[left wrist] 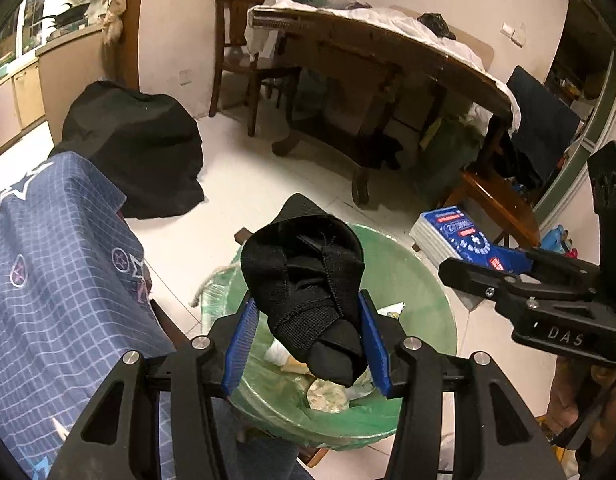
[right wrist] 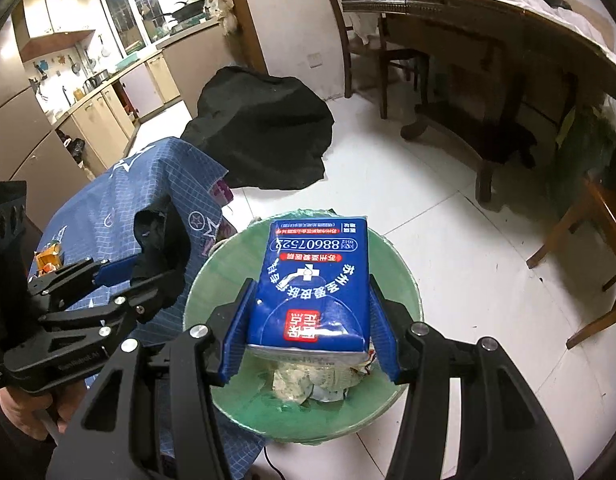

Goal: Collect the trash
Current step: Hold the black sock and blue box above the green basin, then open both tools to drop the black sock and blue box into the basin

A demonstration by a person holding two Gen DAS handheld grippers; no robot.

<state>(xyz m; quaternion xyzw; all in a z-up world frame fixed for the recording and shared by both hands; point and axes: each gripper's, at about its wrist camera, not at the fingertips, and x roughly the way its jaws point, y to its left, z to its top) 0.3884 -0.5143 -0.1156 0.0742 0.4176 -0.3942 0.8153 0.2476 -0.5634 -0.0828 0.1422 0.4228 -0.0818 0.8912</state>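
My left gripper (left wrist: 308, 344) is shut on a crumpled black cloth (left wrist: 308, 276) and holds it over the bin (left wrist: 420, 280), a round bin with a green liner and paper scraps inside. My right gripper (right wrist: 312, 336) is shut on a blue tissue pack (right wrist: 312, 280) with white and red print, held over the same bin (right wrist: 404, 280). In the left wrist view the right gripper (left wrist: 460, 272) shows at the right with the pack (left wrist: 456, 240). In the right wrist view the left gripper (right wrist: 119, 276) shows at the left with the black cloth (right wrist: 163, 240).
A blue checked cloth (left wrist: 47, 272) covers something to the left of the bin. A black draped heap (left wrist: 135, 148) lies on the white tiled floor behind it. A wooden table (left wrist: 388, 44) and chairs (left wrist: 243, 48) stand at the back right. Kitchen cabinets (right wrist: 87, 112) are far left.
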